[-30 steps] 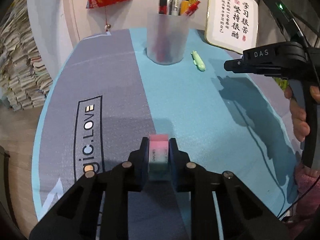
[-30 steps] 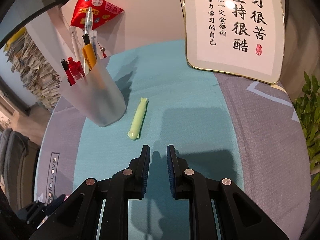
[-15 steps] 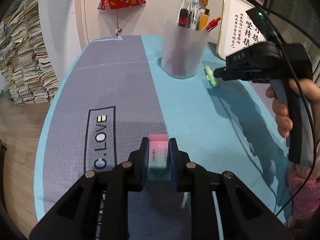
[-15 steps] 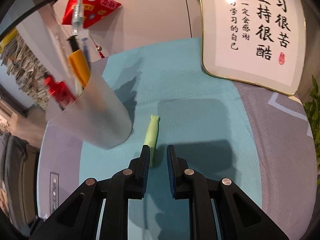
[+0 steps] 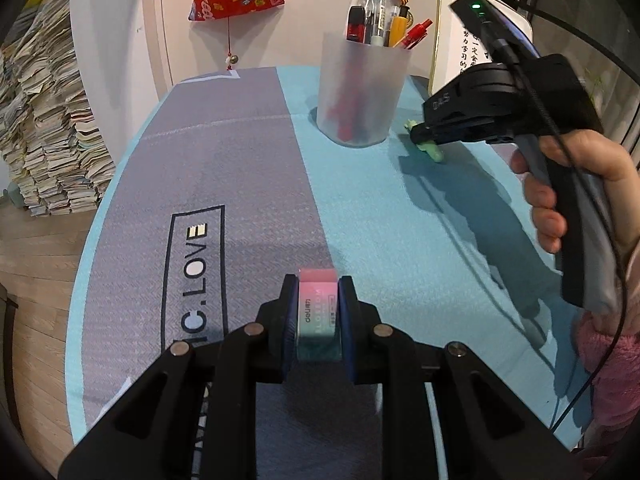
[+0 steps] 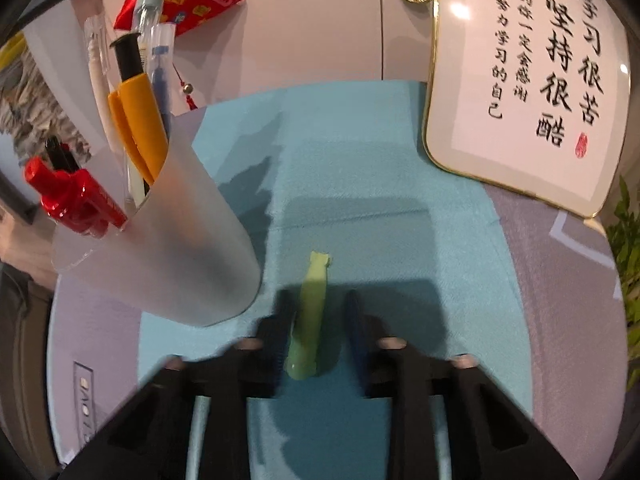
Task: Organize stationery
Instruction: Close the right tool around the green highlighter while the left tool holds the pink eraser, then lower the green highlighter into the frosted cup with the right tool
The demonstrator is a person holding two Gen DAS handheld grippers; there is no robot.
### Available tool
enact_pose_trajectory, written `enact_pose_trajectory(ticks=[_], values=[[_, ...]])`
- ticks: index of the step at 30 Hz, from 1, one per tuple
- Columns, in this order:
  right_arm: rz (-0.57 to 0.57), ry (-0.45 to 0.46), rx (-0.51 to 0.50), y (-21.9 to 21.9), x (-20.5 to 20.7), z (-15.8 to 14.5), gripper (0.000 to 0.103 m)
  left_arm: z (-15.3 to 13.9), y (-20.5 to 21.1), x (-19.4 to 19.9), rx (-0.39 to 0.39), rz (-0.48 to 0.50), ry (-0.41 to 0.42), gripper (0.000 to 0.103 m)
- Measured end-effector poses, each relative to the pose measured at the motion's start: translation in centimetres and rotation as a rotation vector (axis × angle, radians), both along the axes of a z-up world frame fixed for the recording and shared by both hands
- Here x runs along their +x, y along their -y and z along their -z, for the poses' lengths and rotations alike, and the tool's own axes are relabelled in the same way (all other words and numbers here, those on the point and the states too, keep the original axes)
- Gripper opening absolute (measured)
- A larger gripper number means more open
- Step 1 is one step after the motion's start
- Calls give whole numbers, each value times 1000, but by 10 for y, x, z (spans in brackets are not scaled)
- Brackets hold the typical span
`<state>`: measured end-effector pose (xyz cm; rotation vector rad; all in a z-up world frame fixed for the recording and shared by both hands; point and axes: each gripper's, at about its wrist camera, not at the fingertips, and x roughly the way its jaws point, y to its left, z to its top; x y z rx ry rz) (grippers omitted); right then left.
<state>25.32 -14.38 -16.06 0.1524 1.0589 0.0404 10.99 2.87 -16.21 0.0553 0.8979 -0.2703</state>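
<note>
The left hand-held gripper (image 5: 319, 312) pinches a pink-and-teal eraser (image 5: 319, 316) between its pads, holding it above the grey part of the table (image 5: 248, 168), well short of the frosted pen cup (image 5: 362, 92) far ahead and slightly to its right. The right hand-held gripper (image 6: 320, 328) is spread, its fingers straddling a pale green pen (image 6: 310, 312) that lies flat on the blue part of the table, with neither pad clearly touching it; the pen cup stands just to that gripper's left. The cup already holds several pens and markers (image 5: 376, 12), so much of the sorting looks done. Judging by this, two items remain: the pen is not yet gripped, and the eraser is not yet put away.
</note>
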Motion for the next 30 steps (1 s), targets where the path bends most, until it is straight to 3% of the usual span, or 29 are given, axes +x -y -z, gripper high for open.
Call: enact_pose_trajectory(ticks=[6, 9, 10, 13, 18, 24, 30], values=[[-22, 40, 80, 16, -37, -20, 14, 0, 2, -3, 20, 6, 6, 23], [-36, 88, 100, 22, -56, -40, 14, 1, 6, -5, 44, 2, 19, 22], [-41, 107, 97, 22, -63, -46, 14, 1, 6, -5, 46, -2, 19, 18], [-58, 155, 114, 24, -81, -65, 14, -2, 3, -5, 18, -10, 2, 18], [-86, 209, 143, 22, -103, -85, 14, -21, 5, -16, 22, -3, 63, 18], [-111, 242, 157, 17, -103, -95, 14, -48, 4, -23, 2, -7, 138, 18], [-134, 274, 153, 7, -102, -113, 14, -58, 6, -19, -3, -18, 148, 18]])
